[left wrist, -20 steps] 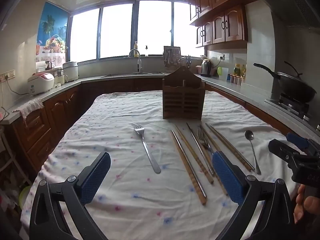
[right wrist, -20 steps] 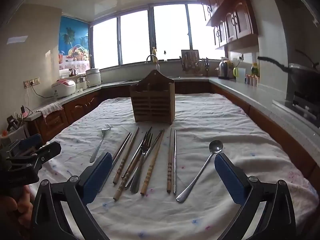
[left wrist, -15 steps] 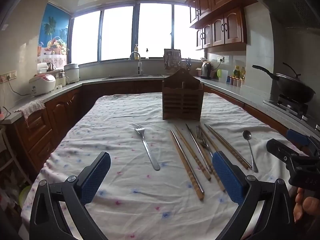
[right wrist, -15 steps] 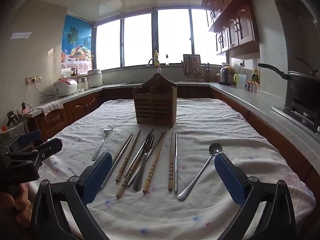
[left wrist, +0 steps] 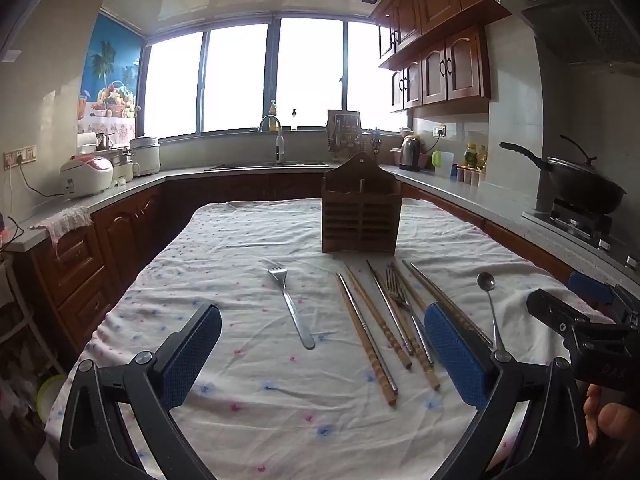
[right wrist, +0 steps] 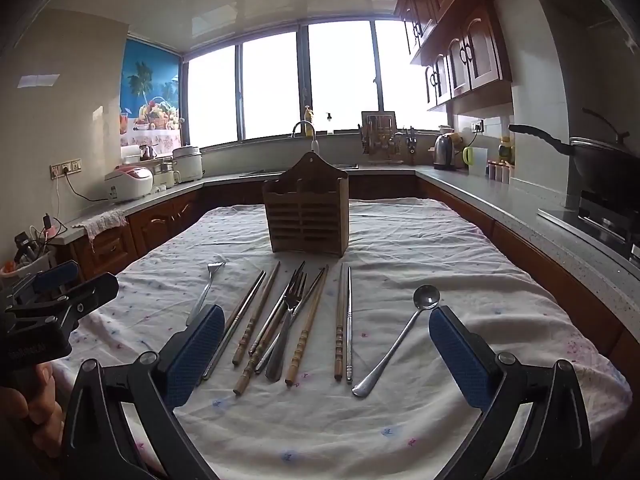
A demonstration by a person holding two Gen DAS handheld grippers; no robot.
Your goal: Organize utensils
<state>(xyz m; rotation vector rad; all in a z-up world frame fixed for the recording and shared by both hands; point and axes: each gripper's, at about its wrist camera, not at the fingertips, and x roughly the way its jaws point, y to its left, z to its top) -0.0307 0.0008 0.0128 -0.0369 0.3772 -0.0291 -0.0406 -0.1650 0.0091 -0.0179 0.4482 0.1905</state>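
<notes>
A wooden utensil holder (left wrist: 360, 216) (right wrist: 306, 216) stands upright mid-table. In front of it lie a lone fork (left wrist: 290, 306) (right wrist: 206, 292), several wooden and metal chopsticks (left wrist: 366, 330) (right wrist: 308, 322), a second fork (right wrist: 286, 320) among them, and a spoon (left wrist: 490, 304) (right wrist: 400, 338). My left gripper (left wrist: 322, 354) is open and empty above the near table edge, facing the lone fork. My right gripper (right wrist: 326, 352) is open and empty, facing the chopsticks and spoon. Each gripper shows at the edge of the other's view.
The table wears a white dotted cloth (left wrist: 248, 240) (right wrist: 420, 240). Counters run around three sides, with a rice cooker (left wrist: 86, 176) on the left, a sink tap (left wrist: 276, 136) at the back, and a wok (left wrist: 580, 188) on the stove at right.
Both grippers have drawn back and up a little, so the utensils sit slightly farther off. Both stay open. No utensil has moved.
</notes>
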